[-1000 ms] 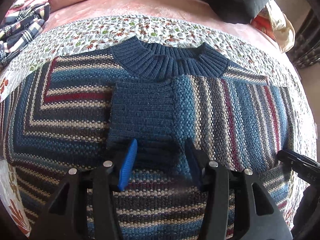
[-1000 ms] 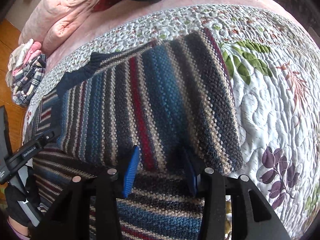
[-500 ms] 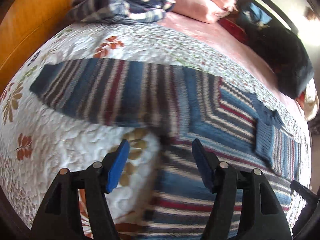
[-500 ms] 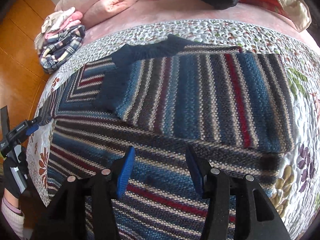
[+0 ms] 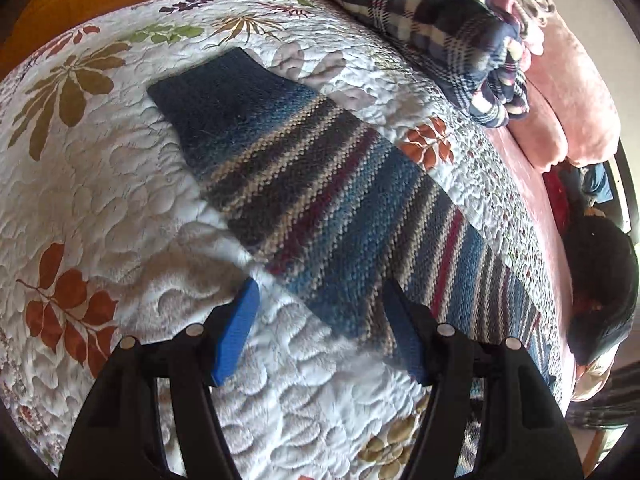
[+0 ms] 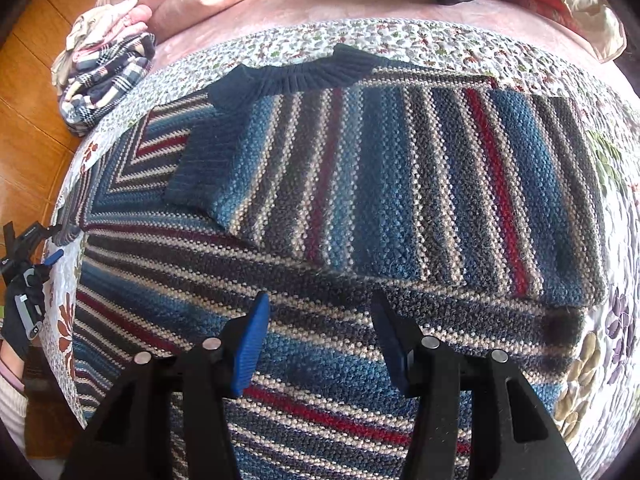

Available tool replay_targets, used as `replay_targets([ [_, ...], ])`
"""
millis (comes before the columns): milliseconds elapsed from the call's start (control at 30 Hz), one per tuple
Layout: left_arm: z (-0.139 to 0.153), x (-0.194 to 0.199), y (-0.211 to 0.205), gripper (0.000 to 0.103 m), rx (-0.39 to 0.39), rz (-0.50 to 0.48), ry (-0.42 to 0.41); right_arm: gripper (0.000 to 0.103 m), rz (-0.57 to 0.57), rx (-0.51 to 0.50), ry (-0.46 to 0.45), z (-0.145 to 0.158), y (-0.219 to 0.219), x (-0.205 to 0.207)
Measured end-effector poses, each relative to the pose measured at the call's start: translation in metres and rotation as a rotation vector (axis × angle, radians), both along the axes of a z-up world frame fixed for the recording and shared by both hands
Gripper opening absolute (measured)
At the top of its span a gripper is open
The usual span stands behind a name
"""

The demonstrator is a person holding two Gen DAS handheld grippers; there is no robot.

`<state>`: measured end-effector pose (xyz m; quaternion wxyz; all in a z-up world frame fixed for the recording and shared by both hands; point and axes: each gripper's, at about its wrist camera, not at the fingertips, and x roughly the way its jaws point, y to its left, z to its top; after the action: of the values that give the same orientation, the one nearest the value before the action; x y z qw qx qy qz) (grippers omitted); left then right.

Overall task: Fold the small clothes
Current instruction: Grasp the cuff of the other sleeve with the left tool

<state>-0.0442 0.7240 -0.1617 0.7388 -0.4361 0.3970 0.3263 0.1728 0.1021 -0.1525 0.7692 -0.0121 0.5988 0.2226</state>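
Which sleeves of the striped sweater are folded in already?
One is folded: it lies across the sweater's chest, its cuff below the collar. The other sleeve is spread flat on the quilt.

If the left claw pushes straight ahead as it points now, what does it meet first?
Probably the striped knitted sweater's outstretched sleeve, lying flat on the white floral quilt just ahead of the open left claw; depth is uncertain.

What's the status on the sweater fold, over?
Left gripper open over the unfolded sleeve. Right gripper open above the sweater; other sleeve folded across. Nothing blocking.
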Motion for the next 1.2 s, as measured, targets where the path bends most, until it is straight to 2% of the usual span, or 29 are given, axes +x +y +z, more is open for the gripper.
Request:
replay_targets([
  [233, -0.006, 0.017, 0.021, 0.062, 0.017, 0.033, -0.01, 0.053, -0.024, -0.016, 0.015, -0.012, -0.009, 0.0],
  [300, -0.005, 0.018, 0.025, 0.054, 0.021, 0.049, -0.009, 0.053, -0.023, -0.015, 0.012, -0.011, -0.01, -0.001],
  [367, -0.006, 0.019, 0.029, 0.032, 0.018, 0.06, -0.009, 0.053, -0.024, -0.017, 0.011, -0.011, -0.012, -0.001],
  [467, -0.006, 0.017, 0.035, 0.016, -0.002, 0.064, -0.026, 0.053, -0.029, -0.022, 0.011, -0.01, -0.015, -0.002],
  [533, -0.002, 0.019, 0.034, 0.011, 0.004, 0.052, -0.034, 0.053, -0.033, -0.02, 0.012, -0.01, -0.017, -0.002],
  [767, 0.035, 0.03, 0.011, 0.009, 0.08, -0.025, -0.089, 0.053, -0.042, -0.011, 0.003, -0.002, -0.024, -0.009],
  [967, 0.071, 0.05, -0.029, 0.008, 0.155, -0.154, -0.14, 0.053, -0.051, 0.008, -0.016, 0.01, -0.033, -0.013],
  [1200, 0.097, 0.082, -0.103, 0.008, 0.149, -0.338, -0.238, 0.053, -0.06, 0.012, -0.044, 0.025, -0.042, -0.014],
])
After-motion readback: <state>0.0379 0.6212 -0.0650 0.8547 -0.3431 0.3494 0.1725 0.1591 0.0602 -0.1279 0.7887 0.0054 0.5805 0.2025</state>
